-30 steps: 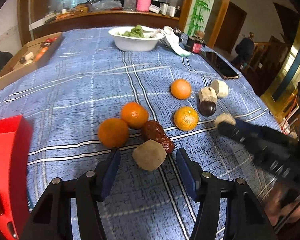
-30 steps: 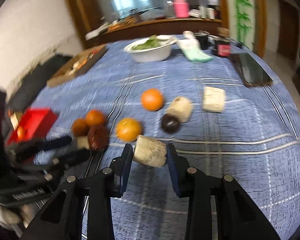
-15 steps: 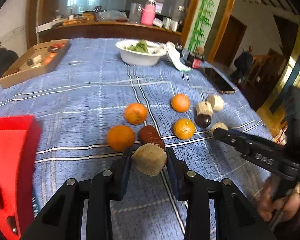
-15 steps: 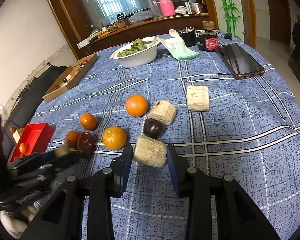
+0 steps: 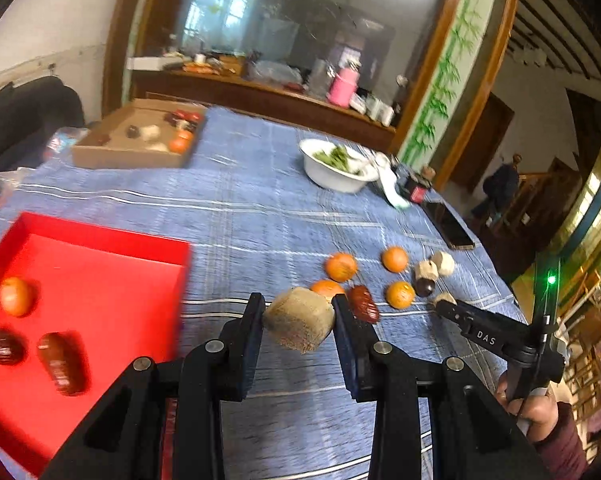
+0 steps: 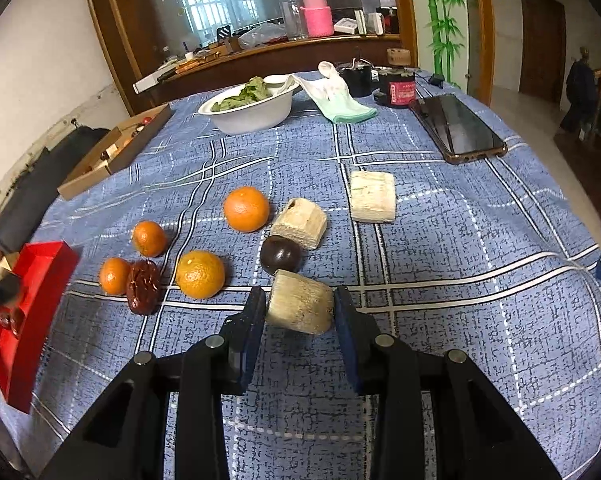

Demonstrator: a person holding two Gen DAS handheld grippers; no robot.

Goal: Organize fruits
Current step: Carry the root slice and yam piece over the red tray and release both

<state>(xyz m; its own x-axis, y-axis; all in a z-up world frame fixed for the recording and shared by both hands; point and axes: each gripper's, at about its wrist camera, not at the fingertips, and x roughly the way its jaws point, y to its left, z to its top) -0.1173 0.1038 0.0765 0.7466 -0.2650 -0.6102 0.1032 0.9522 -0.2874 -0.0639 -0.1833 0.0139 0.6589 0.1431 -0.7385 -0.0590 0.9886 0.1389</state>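
Note:
My left gripper (image 5: 299, 322) is shut on a brownish sugarcane chunk (image 5: 299, 323) and holds it above the cloth, just right of the red tray (image 5: 100, 248). The tray holds an orange (image 5: 15, 296) and two red dates (image 5: 62, 362). My right gripper (image 6: 300, 306) is shut on a pale sugarcane piece (image 6: 301, 307) above the table. Several oranges (image 6: 199, 274), a red date (image 6: 142, 286), a dark round fruit (image 6: 280, 255) and two more pale pieces (image 6: 304, 222) lie on the blue checked cloth (image 6: 460, 240). The right gripper also shows in the left wrist view (image 5: 446, 304).
A white bowl of greens (image 6: 252, 108), a green-white cloth (image 6: 340, 100), a dark jar (image 6: 396, 90) and a phone (image 6: 456, 128) stand at the far side. A cardboard box with fruit (image 5: 136, 140) sits at the far left. The table edge runs along the right.
My left gripper closed on the brownish chunk, lifted it and swung left toward the red tray. My right gripper kept hold of its pale piece, lifted slightly.

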